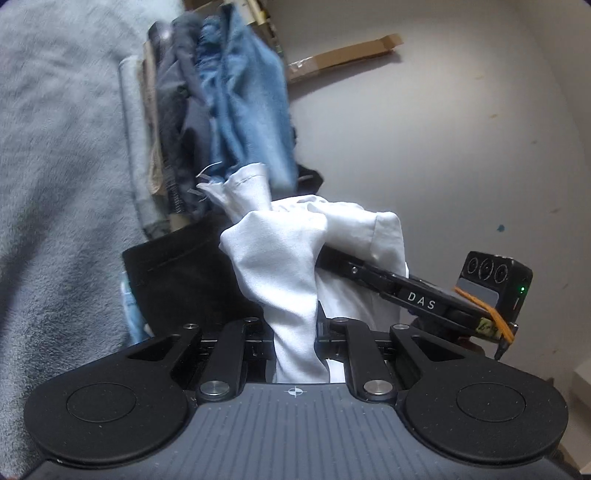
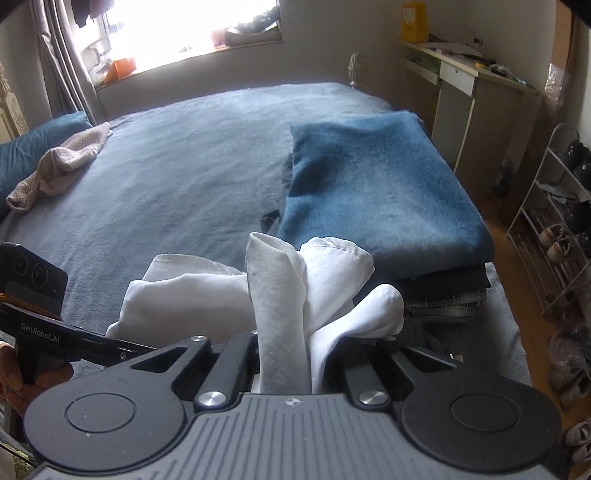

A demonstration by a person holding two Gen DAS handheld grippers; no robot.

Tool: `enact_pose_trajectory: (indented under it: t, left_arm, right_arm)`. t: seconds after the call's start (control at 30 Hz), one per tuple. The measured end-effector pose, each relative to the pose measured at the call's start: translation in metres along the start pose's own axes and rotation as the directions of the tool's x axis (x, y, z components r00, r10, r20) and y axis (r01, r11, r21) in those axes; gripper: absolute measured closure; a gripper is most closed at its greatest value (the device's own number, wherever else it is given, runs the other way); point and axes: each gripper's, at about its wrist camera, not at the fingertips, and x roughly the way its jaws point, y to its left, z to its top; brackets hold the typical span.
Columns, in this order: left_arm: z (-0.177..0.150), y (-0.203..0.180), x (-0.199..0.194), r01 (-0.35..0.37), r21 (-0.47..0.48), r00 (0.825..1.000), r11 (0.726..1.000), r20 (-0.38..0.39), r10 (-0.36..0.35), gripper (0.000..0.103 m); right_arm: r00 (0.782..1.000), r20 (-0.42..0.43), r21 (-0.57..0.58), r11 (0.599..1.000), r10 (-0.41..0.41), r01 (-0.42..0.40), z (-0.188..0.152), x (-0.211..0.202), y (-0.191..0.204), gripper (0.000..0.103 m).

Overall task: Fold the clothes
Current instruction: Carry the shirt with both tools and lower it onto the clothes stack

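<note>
Over the blue bed, both grippers clench one bunched white garment.

Left gripper and right gripper each pinch a fold of it. Only the right view shows the folded pile beside it topped with blue, a pink cloth, desk and shoe rack; the left view shows the pile's layered edges and a bare wall.

A home bedroom: a blue-covered bed, curtained window, desk, and probably a shoe rack.
</note>
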Motion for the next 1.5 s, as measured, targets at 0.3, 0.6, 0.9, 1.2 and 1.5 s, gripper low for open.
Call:
enact_pose_trajectory:
  t: [0.3, 0.6, 0.9, 1.2, 1.5]
  left_arm:
    - [0.005, 0.012, 0.011, -0.051, -0.003, 0.998, 0.999, -0.029, 0.051, 0.089]
    - [0.007, 0.001, 0.016, -0.092, 0.036, 0.995, 0.995, -0.034, 0.093, 0.086]
    - [0.011, -0.006, 0.023, -0.117, 0.059, 0.992, 0.991, -0.034, 0.119, 0.086]
    - [0.01, -0.009, 0.026, -0.149, 0.064, 0.988, 0.987, -0.023, 0.151, 0.083]
    - [0.01, -0.018, 0.037, -0.169, 0.049, 0.985, 0.984, -0.018, 0.17, 0.083]
  right_arm:
    - [0.986, 0.023, 0.229, 0.961, -0.165, 0.156, -0.006, -0.004, -0.05, 0.041]
    - [0.849, 0.329, 0.493, 0.842, -0.414, 0.219, -0.048, -0.139, -0.058, 0.049]
    - [0.894, 0.313, 0.418, 0.892, -0.32, 0.173, -0.117, -0.141, 0.005, 0.077]
    - [0.869, 0.319, 0.54, 0.826, -0.378, 0.161, -0.158, -0.076, -0.025, 0.084]
    - [0.837, 0.293, 0.541, 0.802, -0.462, 0.253, -0.156, -0.074, -0.029, 0.084]
